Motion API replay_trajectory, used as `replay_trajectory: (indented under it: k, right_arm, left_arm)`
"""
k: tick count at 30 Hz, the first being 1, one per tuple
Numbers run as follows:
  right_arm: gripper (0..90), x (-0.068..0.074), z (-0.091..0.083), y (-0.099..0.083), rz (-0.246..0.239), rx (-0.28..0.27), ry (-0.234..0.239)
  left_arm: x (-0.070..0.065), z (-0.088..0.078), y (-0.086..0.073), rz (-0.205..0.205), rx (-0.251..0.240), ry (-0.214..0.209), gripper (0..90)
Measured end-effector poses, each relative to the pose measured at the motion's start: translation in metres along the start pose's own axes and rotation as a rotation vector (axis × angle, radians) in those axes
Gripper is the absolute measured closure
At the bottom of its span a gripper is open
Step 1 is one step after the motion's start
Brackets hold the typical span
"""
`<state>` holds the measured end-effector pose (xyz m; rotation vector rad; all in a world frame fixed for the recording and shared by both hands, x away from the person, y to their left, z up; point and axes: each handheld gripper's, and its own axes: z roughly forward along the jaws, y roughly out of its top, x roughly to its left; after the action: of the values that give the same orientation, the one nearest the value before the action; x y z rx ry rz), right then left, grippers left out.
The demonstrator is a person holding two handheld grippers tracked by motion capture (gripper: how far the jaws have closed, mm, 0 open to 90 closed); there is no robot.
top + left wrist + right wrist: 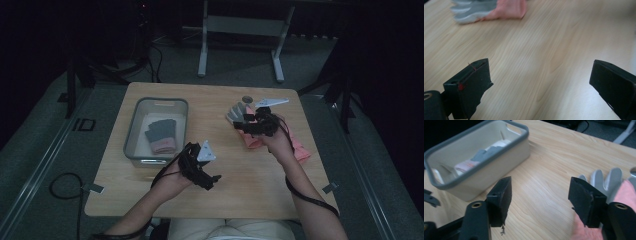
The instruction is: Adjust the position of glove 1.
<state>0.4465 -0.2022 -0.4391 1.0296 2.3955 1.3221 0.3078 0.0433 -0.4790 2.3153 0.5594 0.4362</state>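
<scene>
A glove (236, 112) with grey fingers and a pink cuff lies flat on the right half of the wooden table (250, 170). My right gripper (246, 124) hovers over it, jaws open and pointing toward the bin. In the right gripper view its jaws (540, 187) frame bare wood, and the glove's grey fingers (606, 178) spread out behind the right jaw. My left gripper (212, 180) is held low over the table's near middle, jaws wide open. Between its jaws (539, 70) is only wood, with the glove (491, 10) far off.
A grey-rimmed pale bin (131, 131) stands on the table's left half, with another folded grey and pink glove (162, 135) inside; the bin (481, 160) is close to my right gripper's left jaw. A small dark round object (247, 98) sits near the far edge.
</scene>
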Motion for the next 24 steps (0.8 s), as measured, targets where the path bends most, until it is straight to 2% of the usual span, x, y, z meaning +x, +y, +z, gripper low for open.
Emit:
replay_trajectory:
  k: [1, 3, 5, 6, 9, 11, 12, 13, 14, 15, 16, 17, 18, 20, 21, 23, 24]
  right_arm:
    - [38.4, -0.002, 0.000, -0.003, -0.006, 0.002, -0.009]
    - [40.2, -0.005, 0.001, -0.008, -0.009, 0.013, -0.032]
    - [40.6, -0.008, 0.002, -0.014, -0.024, 0.027, -0.053]
    - [41.5, -0.011, 0.002, -0.016, -0.013, 0.033, -0.053]
    - [43.8, -0.016, 0.000, -0.020, -0.004, 0.030, -0.074]
    - [44.2, -0.020, 0.001, -0.022, -0.004, 0.041, -0.079]
    - [44.8, -0.022, 0.003, -0.022, -0.015, 0.059, -0.089]
    - [45.6, -0.024, 0.005, -0.023, -0.016, 0.072, -0.094]
    - [45.6, -0.024, 0.005, -0.023, -0.016, 0.072, -0.094]
    - [46.4, -0.027, 0.007, -0.022, -0.016, 0.078, -0.104]
    - [49.6, -0.036, 0.013, -0.021, -0.019, 0.090, -0.145]
    - [51.4, -0.039, 0.015, -0.020, -0.008, 0.094, -0.150]
    - [52.3, -0.042, 0.017, -0.020, -0.003, 0.099, -0.164]
    - [53.2, -0.045, 0.020, -0.019, -0.004, 0.107, -0.180]
    - [54.8, -0.050, 0.026, -0.018, 0.006, 0.119, -0.204]
    - [55.3, -0.051, 0.028, -0.017, 0.012, 0.122, -0.203]
    - [56.1, -0.053, 0.036, -0.017, -0.001, 0.144, -0.213]
  left_arm:
    - [-0.003, 0.002, -0.003, -0.014, 0.009, 0.006, 3.0]
    - [-0.008, 0.008, -0.008, -0.017, 0.020, 0.035, 3.0]
    - [-0.009, 0.015, -0.015, -0.046, 0.027, 0.047, 3.1]
    - [-0.009, 0.017, -0.019, -0.057, 0.027, 0.051, 3.1]
    - [-0.014, 0.019, -0.033, -0.099, -0.021, 0.108, 4.1]
    - [-0.018, 0.022, -0.040, -0.134, -0.026, 0.102, 4.5]
    - [-0.021, 0.024, -0.043, -0.129, -0.023, 0.113, 4.4]
    - [-0.022, 0.027, -0.045, -0.121, -0.002, 0.124, 4.5]
    - [-0.022, 0.027, -0.045, -0.121, -0.002, 0.124, 4.4]
    - [-0.023, 0.032, -0.048, -0.118, 0.044, 0.111, 4.4]
    - [-0.023, 0.033, -0.049, -0.126, 0.060, 0.097, 4.0]
    - [-0.025, 0.034, -0.051, -0.133, 0.081, 0.111, 4.0]
    - [-0.025, 0.034, -0.051, -0.133, 0.081, 0.111, 4.0]
    - [-0.026, 0.033, -0.054, -0.181, 0.063, 0.165, 4.0]
    - [-0.024, 0.033, -0.056, -0.203, 0.071, 0.139, 4.0]
    - [-0.024, 0.033, -0.058, -0.205, 0.069, 0.139, 4.0]
    - [-0.022, 0.032, -0.060, -0.218, 0.055, 0.118, 4.0]
